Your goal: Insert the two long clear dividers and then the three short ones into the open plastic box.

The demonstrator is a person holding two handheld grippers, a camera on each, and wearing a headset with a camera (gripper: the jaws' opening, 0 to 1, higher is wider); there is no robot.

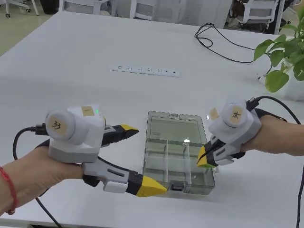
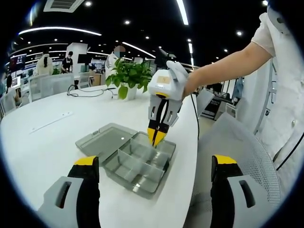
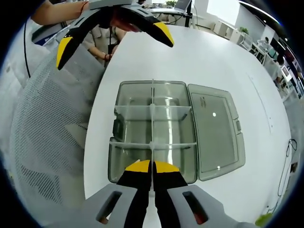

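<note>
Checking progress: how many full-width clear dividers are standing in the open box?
2. In the plastic box, the near divider and the far divider each span wall to wall. The right gripper pinches a shorter piece on the centreline.

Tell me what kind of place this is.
Likely an open-plan office or lab: a big white table with a power strip, office chairs behind it, and a potted plant.

Bare white table gives free passage left of the plastic box and beyond its flat lid, as far as the power strip. A black cable and a potted plant stand far right. Upright dividers partition the box. The right gripper, pinching a clear divider, blocks the box's right end. The left gripper, jaws spread, crowds its left side.
</note>
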